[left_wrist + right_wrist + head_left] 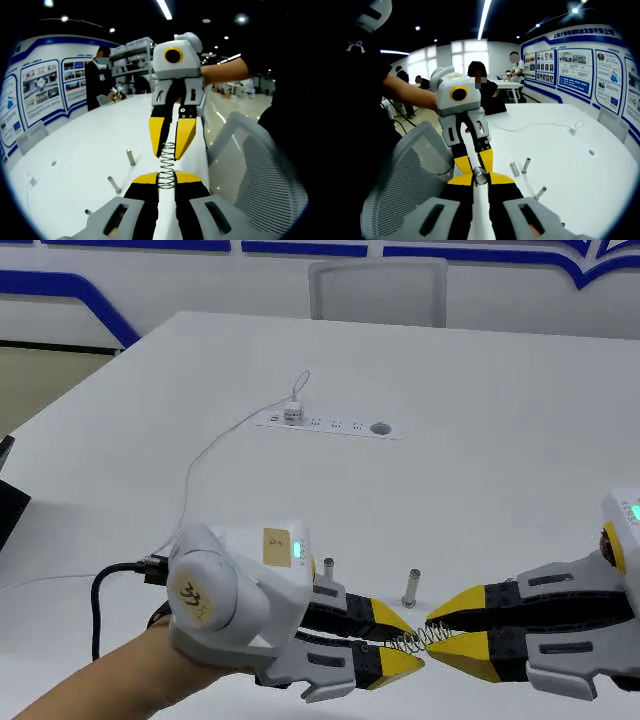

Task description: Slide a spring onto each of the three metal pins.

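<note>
A small metal spring (418, 638) hangs level just above the white table (480, 440), held at both ends. My left gripper (398, 643) is shut on its left end and my right gripper (447, 631) is shut on its right end, the yellow tips facing each other. In the left gripper view the spring (166, 166) runs from my left gripper (165, 178) up to the right gripper (170, 154). Three upright metal pins (130, 156) (114, 184) (88, 212) stand bare on the table. Two pins (328, 566) (410, 587) stand just behind the jaws. A second spring (514, 168) lies beside a pin (525, 165).
A white power strip (330, 424) with a plugged charger and a cable lies mid-table. A black cable (100, 590) runs off the left gripper. A grey chair (378, 290) stands at the far edge, a mesh chair (410, 170) near me. People stand in the background.
</note>
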Tool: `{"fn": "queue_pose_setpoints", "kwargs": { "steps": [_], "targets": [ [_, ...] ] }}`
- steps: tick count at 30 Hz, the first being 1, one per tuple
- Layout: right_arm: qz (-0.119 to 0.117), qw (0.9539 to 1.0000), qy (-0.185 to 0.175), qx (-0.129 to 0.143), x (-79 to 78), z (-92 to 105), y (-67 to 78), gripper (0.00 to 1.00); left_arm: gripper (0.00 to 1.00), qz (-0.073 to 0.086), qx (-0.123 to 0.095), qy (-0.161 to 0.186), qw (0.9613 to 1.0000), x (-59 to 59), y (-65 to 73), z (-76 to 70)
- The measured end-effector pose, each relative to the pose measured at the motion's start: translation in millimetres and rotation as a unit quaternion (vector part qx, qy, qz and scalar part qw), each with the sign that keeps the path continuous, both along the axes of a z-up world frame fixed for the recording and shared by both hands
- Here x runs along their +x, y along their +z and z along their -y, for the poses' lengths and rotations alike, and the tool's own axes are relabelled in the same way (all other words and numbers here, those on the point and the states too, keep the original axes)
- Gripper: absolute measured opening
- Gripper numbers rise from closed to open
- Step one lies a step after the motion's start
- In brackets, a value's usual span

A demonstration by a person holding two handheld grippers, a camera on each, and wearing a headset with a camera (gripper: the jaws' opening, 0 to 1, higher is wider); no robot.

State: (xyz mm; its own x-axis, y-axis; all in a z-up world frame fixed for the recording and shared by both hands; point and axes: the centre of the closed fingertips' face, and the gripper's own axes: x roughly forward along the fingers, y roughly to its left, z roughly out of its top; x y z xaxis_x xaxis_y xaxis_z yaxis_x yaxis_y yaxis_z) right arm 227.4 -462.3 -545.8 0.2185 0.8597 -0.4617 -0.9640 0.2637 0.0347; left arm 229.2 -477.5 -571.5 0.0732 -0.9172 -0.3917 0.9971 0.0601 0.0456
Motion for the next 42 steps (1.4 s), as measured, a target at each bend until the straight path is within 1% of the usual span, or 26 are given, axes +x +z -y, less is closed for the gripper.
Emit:
{"fn": "queue_pose_setpoints", "kwargs": {
  "steps": [3, 4, 5, 6, 7, 8, 9, 11, 14, 16, 20, 22, 23, 25, 26, 28, 29, 31, 32, 33, 34, 37, 39, 41, 42],
  "targets": [
    [-0.004, 0.9999, -0.006, 0.011, 0.2, -2.5, 1.7, 0.11, 0.10, -0.003, -0.002, 0.004, 1.0000, -0.3, -0.9, -0.1],
    [-0.014, 0.9990, -0.012, 0.041, -0.2, -8.1, 8.5, 0.11, 0.10, -0.004, 0.000, 0.005, 1.0000, -1.0, -3.1, 0.2],
    [-0.038, 0.9964, -0.012, 0.075, -4.7, -14.8, 16.0, 0.11, 0.10, -0.002, -0.003, 0.005, 1.0000, -1.6, -3.3, 1.0],
    [-0.021, 0.9970, -0.019, 0.072, 0.6, -15.1, 16.2, 0.11, 0.10, -0.014, -0.013, 0.000, 0.9998, -5.6, -0.9, 4.1],
    [-0.025, 0.9978, -0.017, 0.059, 0.0, -15.5, 12.7, 0.11, 0.10, -0.010, -0.007, 0.004, 0.9999, -4.4, -2.9, 4.7],
    [-0.020, 0.9985, -0.020, 0.046, 1.3, -15.8, 9.4, 0.11, 0.10, -0.002, 0.004, 0.005, 1.0000, -3.9, -6.4, 3.7],
    [-0.022, 0.9988, -0.020, 0.038, 0.5, -17.2, 6.4, 0.10, 0.10, 0.000, 0.009, 0.007, 0.9999, -3.0, -9.6, 3.1],
    [-0.020, 0.9989, -0.017, 0.040, -0.6, -19.7, 5.6, 0.10, 0.10, -0.008, 0.008, 0.008, 0.9999, -3.9, -10.3, 1.8],
    [-0.016, 0.9991, -0.015, 0.035, -1.6, -20.0, 5.4, 0.10, 0.10, -0.005, 0.008, 0.009, 0.9999, -4.9, -10.0, -1.8],
    [-0.015, 0.9991, -0.017, 0.037, -0.6, -20.7, 6.3, 0.10, 0.10, -0.007, 0.004, 0.013, 0.9999, -4.0, -8.7, -2.7],
    [-0.005, 0.9989, -0.025, 0.038, 2.8, -23.8, 8.4, 0.10, 0.10, -0.013, -0.003, 0.024, 0.9996, -0.6, -7.1, -3.3],
    [-0.001, 0.9989, -0.030, 0.037, 4.6, -25.2, 9.2, 0.10, 0.10, -0.004, -0.004, 0.031, 0.9995, 2.7, -6.2, -3.8],
    [0.000, 0.9988, -0.033, 0.036, 5.7, -25.0, 9.2, 0.09, 0.11, -0.003, -0.004, 0.032, 0.9995, 3.3, -6.2, -4.0],
    [0.004, 0.9987, -0.038, 0.032, 8.5, -24.6, 9.3, 0.09, 0.11, 0.005, -0.005, 0.038, 0.9993, 6.4, -6.4, -5.0],
    [0.006, 0.9986, -0.042, 0.031, 9.9, -24.2, 9.0, 0.09, 0.11, 0.006, -0.006, 0.040, 0.9992, 7.3, -6.7, -5.7],
    [0.005, 0.9980, -0.053, 0.033, 13.8, -22.9, 9.4, 0.10, 0.12, -0.005, -0.014, 0.053, 0.9985, 10.5, -7.3, -8.5],
    [0.004, 0.9976, -0.057, 0.040, 15.4, -22.9, 11.6, 0.10, 0.12, -0.006, -0.011, 0.060, 0.9981, 12.4, -9.2, -11.3],
    [0.007, 0.9971, -0.062, 0.044, 17.9, -21.9, 14.2, 0.10, 0.14, -0.010, -0.004, 0.071, 0.9974, 14.6, -13.3, -16.1],
    [0.008, 0.9970, -0.064, 0.043, 19.2, -21.3, 14.8, 0.10, 0.17, -0.014, 0.000, 0.079, 0.9968, 15.8, -16.0, -19.4],
    [0.010, 0.9968, -0.067, 0.042, 20.8, -20.4, 15.2, 0.10, 0.20, -0.014, 0.000, 0.082, 0.9966, 16.3, -17.0, -21.5],
    [0.009, 0.9967, -0.069, 0.041, 22.4, -19.3, 15.3, 0.10, 0.23, -0.015, -0.003, 0.089, 0.9959, 17.5, -17.4, -24.9],
    [0.009, 0.9965, -0.074, 0.038, 25.2, -16.9, 14.5, 0.10, 0.28, -0.027, -0.010, 0.106, 0.9940, 20.1, -18.4, -33.7],
    [0.010, 0.9964, -0.077, 0.033, 26.5, -15.4, 13.5, 0.10, 0.31, -0.028, -0.013, 0.116, 0.9928, 21.9, -18.5, -39.5],
    [0.009, 0.9964, -0.079, 0.030, 27.7, -14.1, 12.2, 0.10, 0.36, -0.029, -0.021, 0.134, 0.9903, 25.7, -18.0, -47.6],
    [0.010, 0.9962, -0.082, 0.029, 28.7, -13.3, 11.7, 0.10, 0.40, -0.033, -0.024, 0.144, 0.9887, 27.6, -18.1, -51.5]
  ]
}}
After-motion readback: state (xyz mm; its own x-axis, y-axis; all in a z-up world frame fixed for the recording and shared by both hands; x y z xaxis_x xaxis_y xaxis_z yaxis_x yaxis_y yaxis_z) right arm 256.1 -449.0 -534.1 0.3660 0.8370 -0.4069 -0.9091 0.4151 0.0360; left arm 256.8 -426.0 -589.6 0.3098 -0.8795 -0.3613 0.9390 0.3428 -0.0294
